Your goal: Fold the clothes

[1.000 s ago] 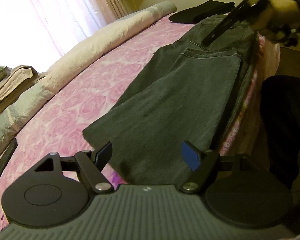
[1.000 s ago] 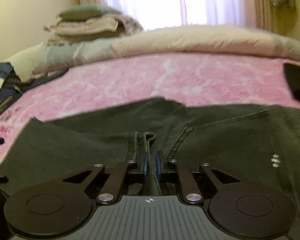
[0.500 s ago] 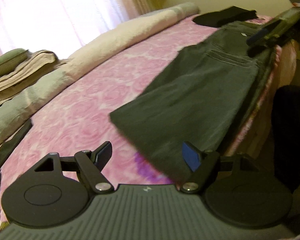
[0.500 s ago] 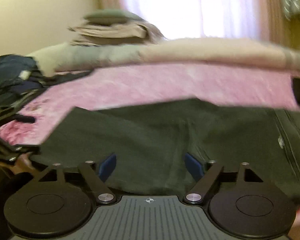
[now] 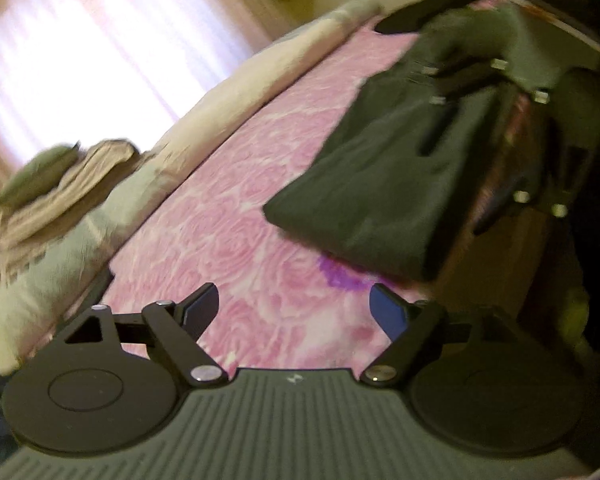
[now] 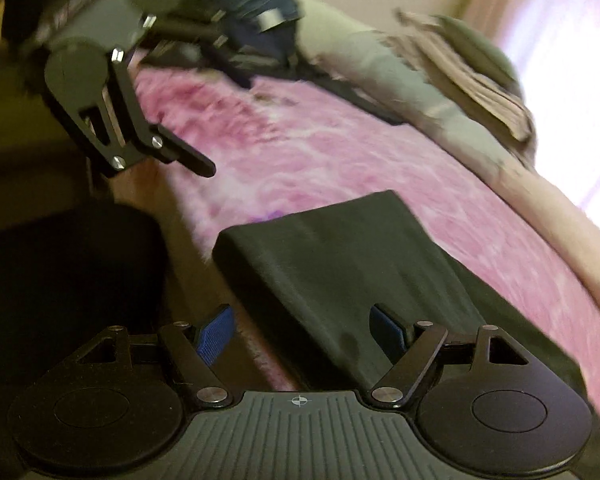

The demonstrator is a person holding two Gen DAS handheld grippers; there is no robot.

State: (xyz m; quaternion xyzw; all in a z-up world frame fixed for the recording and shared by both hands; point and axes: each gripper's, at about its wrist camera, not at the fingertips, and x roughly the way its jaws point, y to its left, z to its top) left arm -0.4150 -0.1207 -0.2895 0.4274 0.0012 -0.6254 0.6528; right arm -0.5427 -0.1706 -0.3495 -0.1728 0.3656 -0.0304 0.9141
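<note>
A pair of dark grey jeans (image 5: 380, 184) lies folded flat along the near edge of the pink rose bedspread (image 5: 240, 240). My left gripper (image 5: 296, 308) is open over bare bedspread, short of the jeans' end, and holds nothing. My right gripper (image 6: 302, 332) is open too, low over the jeans (image 6: 340, 264), one finger over the cloth and one past the bed edge. In the left wrist view the right gripper (image 5: 462, 176) is blurred over the jeans' far half. The right wrist view shows the left gripper (image 6: 226, 124) above the bedspread, at upper left.
A rolled pale quilt (image 5: 220, 112) runs along the bed's far side, with a stack of folded towels (image 5: 52, 176) beyond it. A black garment (image 5: 420, 12) lies at one end, a dark blue clothes pile (image 6: 240, 0) at the other. A person's dark-clad leg (image 6: 68, 272) is beside the bed.
My right gripper, shut on the jeans a second ago, has opened and swung left along them. My left gripper has drawn back off the jeans' end over bare bedspread.
</note>
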